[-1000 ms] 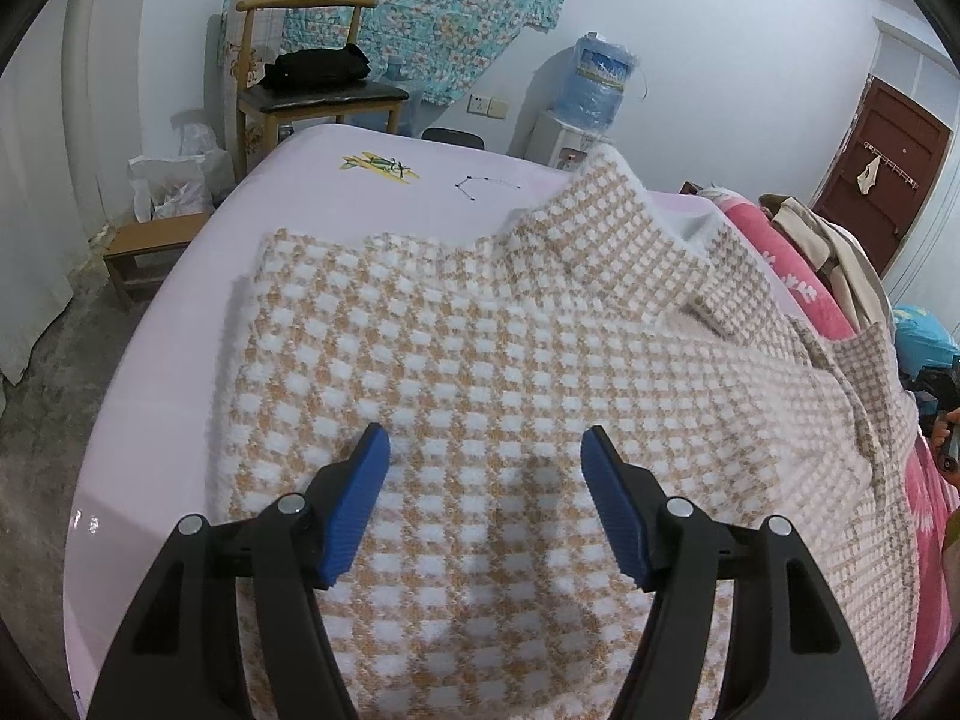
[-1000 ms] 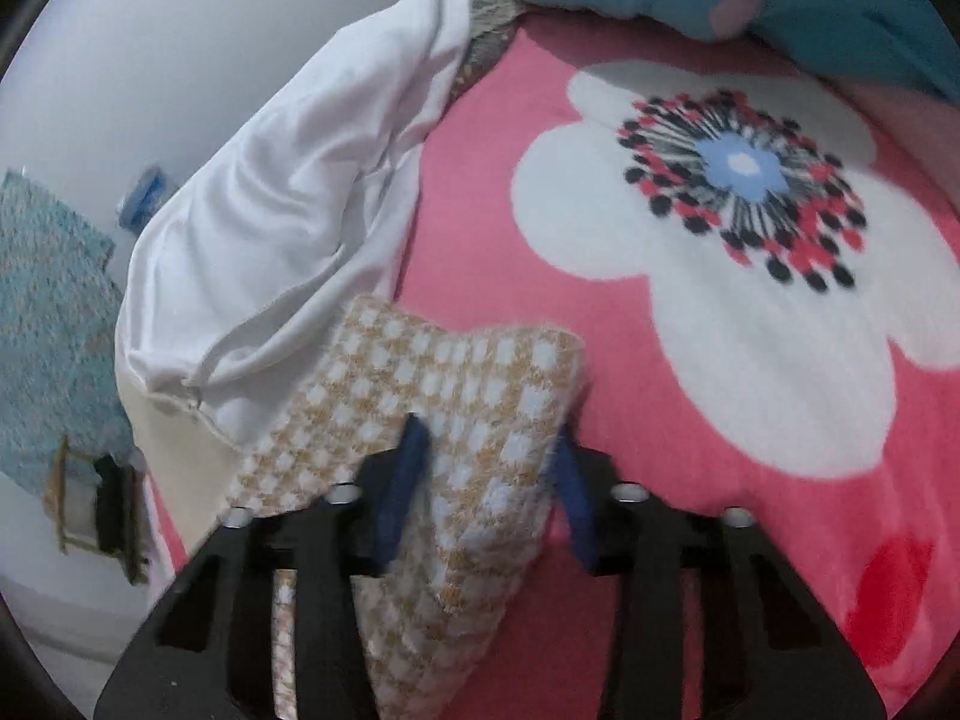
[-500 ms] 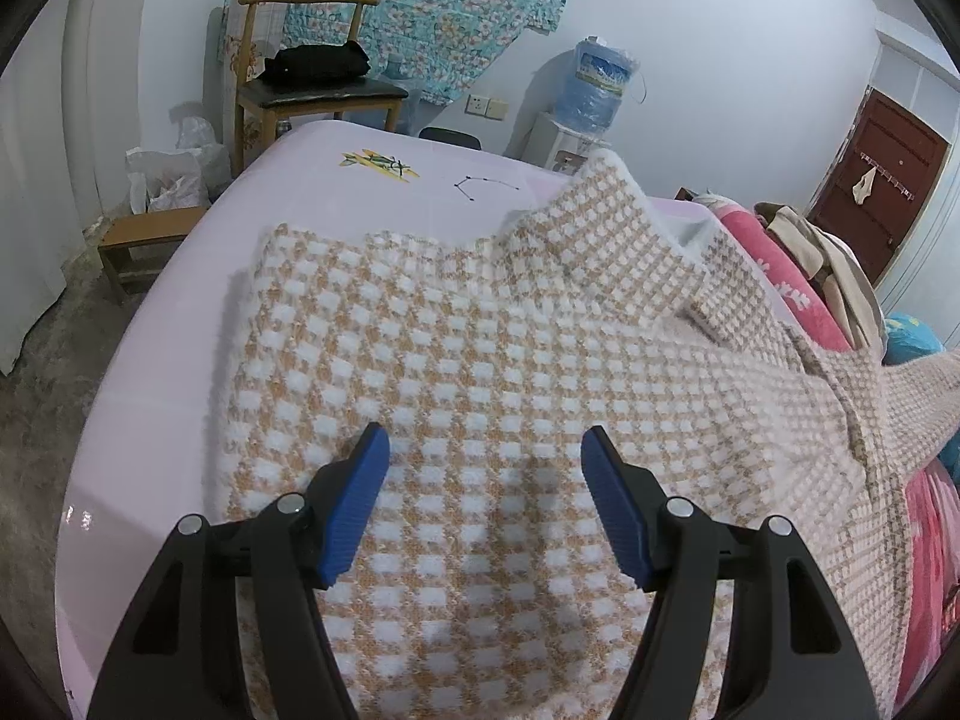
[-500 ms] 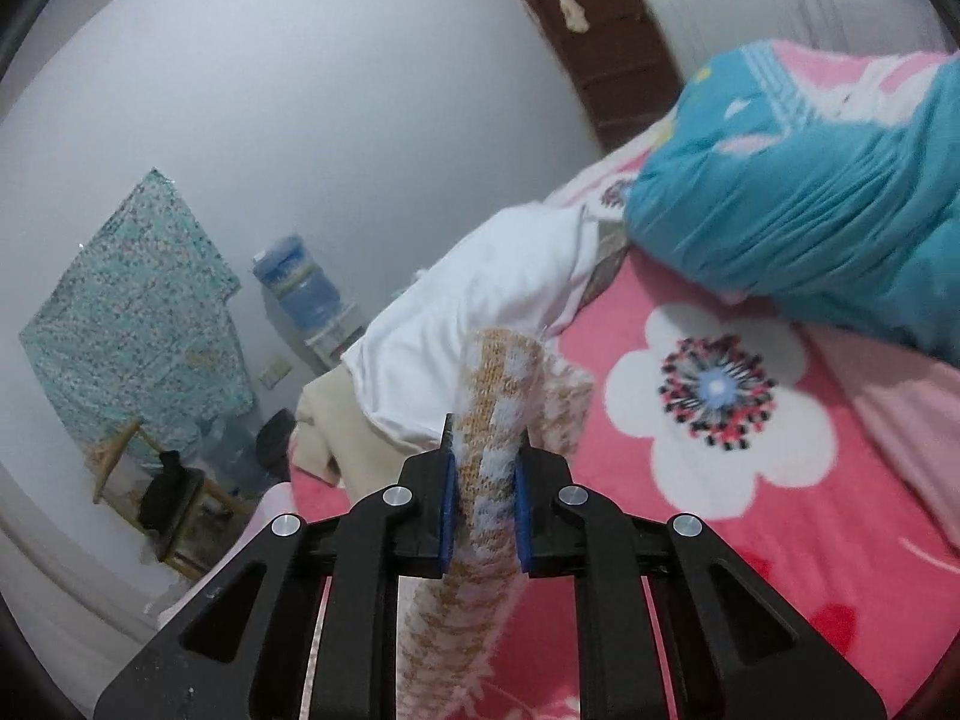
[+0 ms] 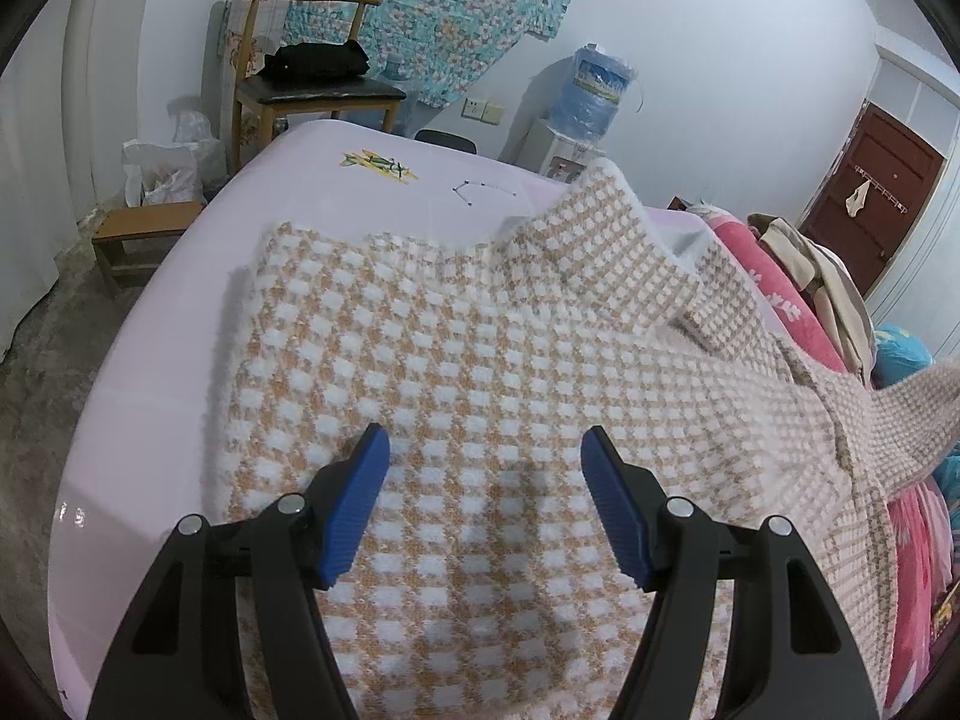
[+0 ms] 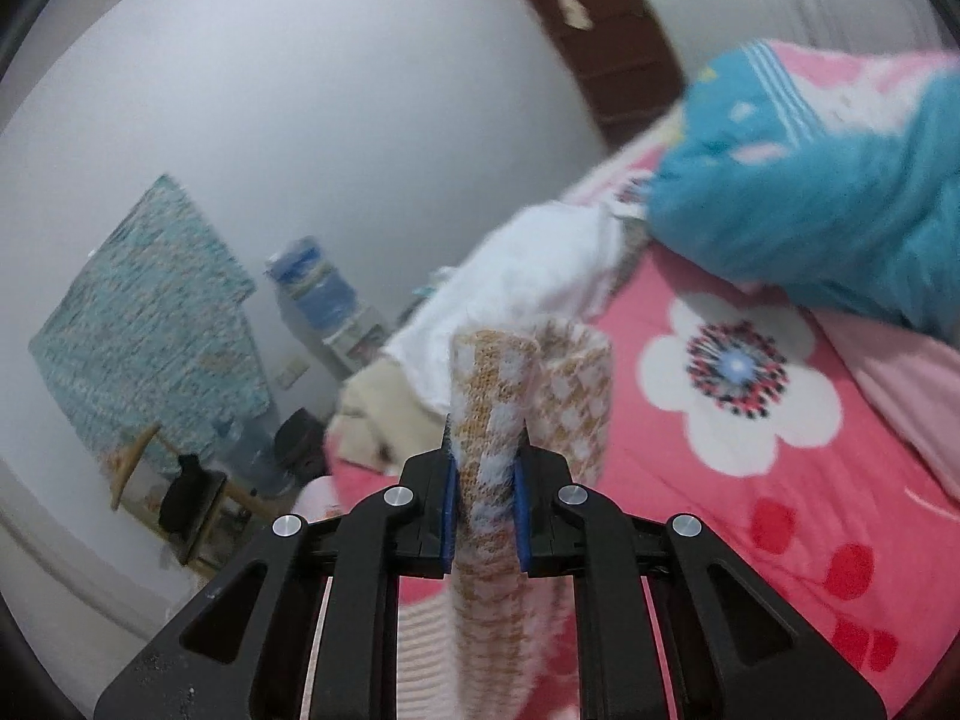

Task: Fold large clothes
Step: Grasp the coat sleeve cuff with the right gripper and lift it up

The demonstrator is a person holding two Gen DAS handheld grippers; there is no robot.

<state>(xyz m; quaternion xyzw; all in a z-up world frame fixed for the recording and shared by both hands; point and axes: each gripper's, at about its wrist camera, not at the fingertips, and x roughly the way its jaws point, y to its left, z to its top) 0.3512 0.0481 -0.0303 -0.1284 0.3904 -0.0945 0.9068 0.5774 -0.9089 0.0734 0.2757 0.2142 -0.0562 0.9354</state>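
**Right gripper clamped on sweater sleeve; left gripper open above sweater body**

Checked sweater [image 5: 480, 360], orange-tan and white, lies spread on the pale pink bed [image 5: 150, 372], covering most of its middle and reaching toward the near edge. One sleeve folded across the chest near the far edge. The other sleeve [image 5: 912, 414] runs off toward the bed's right side, lifted clear of the surface.

Left gripper [image 5: 485, 450]: jaws well apart, blue pads clear of the fabric on either side, nothing held. It hangs over the sweater's lower body, casting a shadow on the knit.

Right gripper [image 6: 485, 468]: jaws have just been closing, now pressed tight on the sleeve end [image 6: 489, 420], which stands up between the pads and hangs below them. Picture blurred.

Behind the held sleeve: pink flowered blanket [image 6: 750, 480], white garment [image 6: 528, 276], blue bedding [image 6: 810, 210]. Wooden chair [image 5: 306, 60] and water dispenser [image 5: 591, 96] past the bed's far edge.
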